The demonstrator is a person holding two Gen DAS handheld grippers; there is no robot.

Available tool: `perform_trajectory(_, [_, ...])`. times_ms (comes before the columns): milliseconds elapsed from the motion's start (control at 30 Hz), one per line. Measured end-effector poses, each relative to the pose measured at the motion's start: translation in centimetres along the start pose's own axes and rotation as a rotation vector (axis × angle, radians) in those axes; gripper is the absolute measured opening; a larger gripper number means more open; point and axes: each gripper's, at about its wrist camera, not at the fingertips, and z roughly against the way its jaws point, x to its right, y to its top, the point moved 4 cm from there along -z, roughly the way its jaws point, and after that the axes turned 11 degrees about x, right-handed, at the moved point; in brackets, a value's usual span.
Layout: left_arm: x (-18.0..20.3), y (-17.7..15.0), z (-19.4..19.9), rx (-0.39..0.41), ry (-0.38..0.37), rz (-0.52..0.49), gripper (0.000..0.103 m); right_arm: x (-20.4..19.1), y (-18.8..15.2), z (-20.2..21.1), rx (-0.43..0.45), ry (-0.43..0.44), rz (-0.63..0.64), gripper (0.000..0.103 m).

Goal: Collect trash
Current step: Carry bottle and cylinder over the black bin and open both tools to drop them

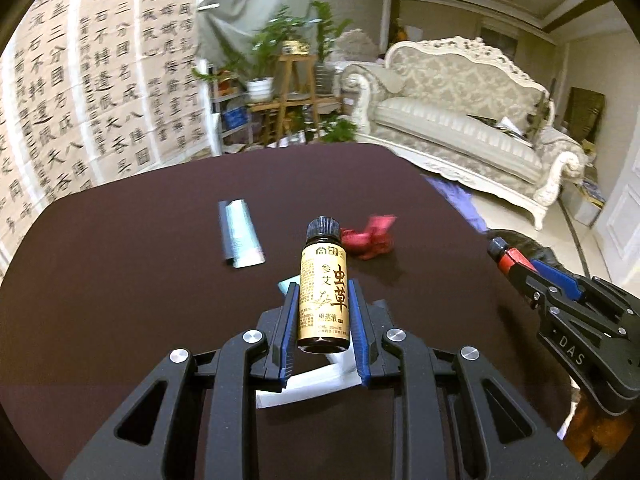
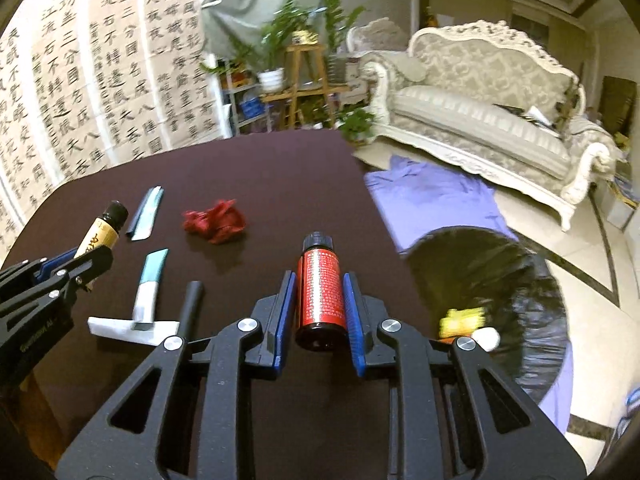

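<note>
Dark brown table (image 2: 280,168) across both views, near edge hidden under the gripper bodies. Beside its right side, on the floor, black bin bag (image 2: 500,280), mouth open, partly cut off by the right gripper's frame; inside, something yellow (image 2: 464,320) and something white (image 2: 486,338), both too blurred to name. Purple cloth (image 2: 428,196) under and behind the bag, partly covered by it.

Left gripper (image 1: 323,292) clamped narrow on gold-labelled bottle (image 1: 323,300), black cap up and away, base towards the camera, raised off the table. Right gripper (image 2: 319,280) likewise pinched on red-labelled bottle (image 2: 320,288), held above the table's right part near the bag; label print unreadable.

Still on the table: white flat box (image 2: 120,330), half hidden behind the left fingers in the left view; silver-blue tube (image 1: 242,240); second, smaller tube (image 2: 150,284) across the box; crumpled red wrapper (image 2: 214,220); black stick (image 2: 192,304), lower end hidden.
</note>
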Motion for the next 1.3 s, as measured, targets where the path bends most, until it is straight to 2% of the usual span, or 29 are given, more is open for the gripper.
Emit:
perform_trajectory(333, [8.0, 2.1, -2.2, 0.042, -0.143, -0.077, 0.025, 8.1, 0.6, 1.3, 0.062, -0.156, -0.069, 0.023])
perform_trajectory(600, [13.8, 2.8, -4.6, 0.062, -0.212, -0.146, 0.025, 13.5, 0.0, 0.2, 0.084, -0.259, -0.104, 0.023])
perform_trajectory(933, [18.8, 2.4, -7.6, 0.043, -0.246, -0.207, 0.025, 17.5, -1.0, -1.1, 0.077, -0.307, -0.157, 0.023])
perform_trajectory(1300, [20.3, 0.9, -9.7, -0.009, -0.248, -0.241, 0.025, 18.7, -2.2, -2.8, 0.046, -0.331, -0.183, 0.024])
